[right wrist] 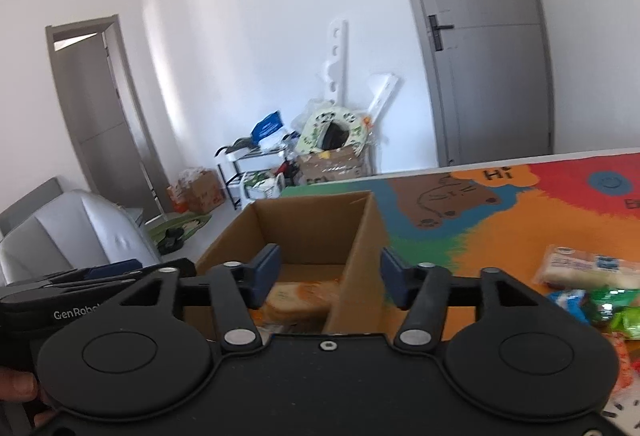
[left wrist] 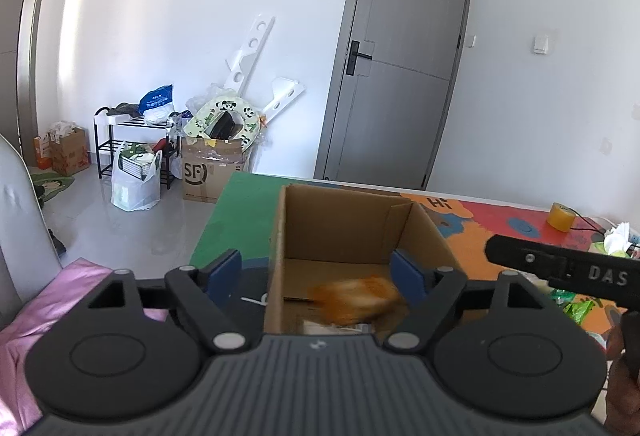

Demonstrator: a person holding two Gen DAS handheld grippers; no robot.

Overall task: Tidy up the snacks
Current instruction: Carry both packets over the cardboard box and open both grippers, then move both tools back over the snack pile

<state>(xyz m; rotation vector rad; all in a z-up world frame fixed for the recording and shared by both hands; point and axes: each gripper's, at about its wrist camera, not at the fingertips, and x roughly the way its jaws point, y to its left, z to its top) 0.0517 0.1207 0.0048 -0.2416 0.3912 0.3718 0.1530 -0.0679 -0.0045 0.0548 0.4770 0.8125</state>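
Note:
An open cardboard box (left wrist: 340, 224) stands on a colourful table mat (right wrist: 500, 228). My left gripper (left wrist: 316, 274) hovers over its near edge, jaws wide apart and pressing on nothing. A blurred orange snack pack (left wrist: 356, 300) is inside the box below them. My right gripper (right wrist: 331, 278) is open too, straddling the right wall of the box (right wrist: 312, 232). An orange bread-like pack (right wrist: 300, 296) lies on the box floor, clear of the pads. The right gripper's black body (left wrist: 560, 268) shows at the right of the left wrist view.
Loose snacks lie on the mat to the right: a pale bread pack (right wrist: 588, 268) and green packets (right wrist: 616, 312). A tape roll (left wrist: 561, 216) and tissues (left wrist: 618, 236) sit at the far right. Pink cloth (left wrist: 60, 296) lies left of the table.

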